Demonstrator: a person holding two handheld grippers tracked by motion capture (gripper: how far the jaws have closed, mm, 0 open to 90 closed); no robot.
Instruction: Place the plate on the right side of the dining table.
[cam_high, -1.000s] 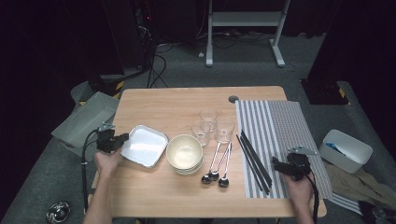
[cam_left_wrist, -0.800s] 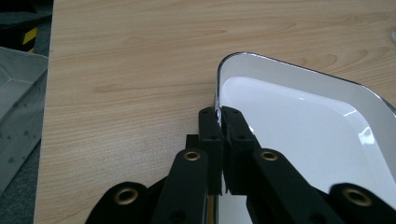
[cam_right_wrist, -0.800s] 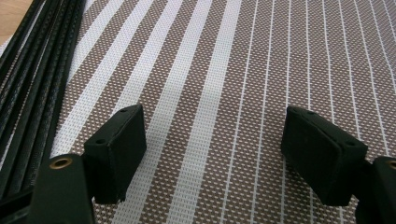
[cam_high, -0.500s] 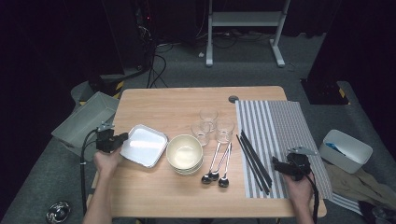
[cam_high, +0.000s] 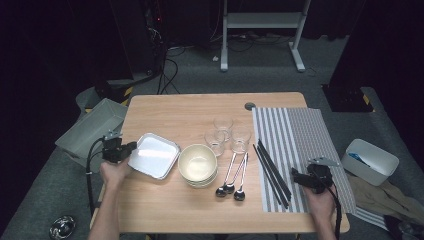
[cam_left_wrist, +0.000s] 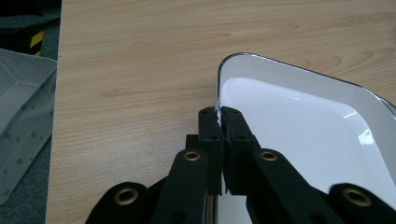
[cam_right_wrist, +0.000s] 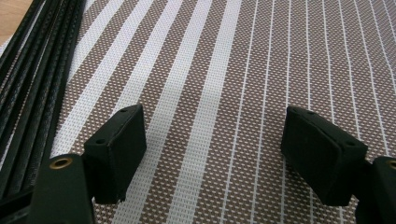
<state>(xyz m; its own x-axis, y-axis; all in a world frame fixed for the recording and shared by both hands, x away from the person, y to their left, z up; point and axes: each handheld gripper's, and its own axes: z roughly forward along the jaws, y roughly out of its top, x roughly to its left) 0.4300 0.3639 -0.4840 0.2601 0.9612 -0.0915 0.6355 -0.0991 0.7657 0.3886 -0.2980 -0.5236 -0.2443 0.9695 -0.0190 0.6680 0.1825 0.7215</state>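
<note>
A white square tray (cam_high: 154, 155) with a metal rim lies on the wooden table's left part. My left gripper (cam_high: 131, 148) is shut on the tray's (cam_left_wrist: 299, 116) near-left rim, one jaw on each side of the edge; my left gripper (cam_left_wrist: 219, 122) pinches it there. My right gripper (cam_high: 295, 176) hovers low over the striped placemat (cam_high: 300, 140) at the table's right. Its jaws stand wide apart with only the placemat (cam_right_wrist: 224, 84) under my right gripper (cam_right_wrist: 214, 140). Black chopsticks (cam_high: 272, 170) lie just left of it, and the chopsticks (cam_right_wrist: 28, 84) run along the mat's edge.
Stacked cream bowls (cam_high: 198, 163) sit right of the tray. Three spoons (cam_high: 231, 180) and three glasses (cam_high: 223, 132) lie between bowls and mat. A grey bin (cam_high: 90, 130) stands off the table's left, a white box (cam_high: 372, 160) off its right.
</note>
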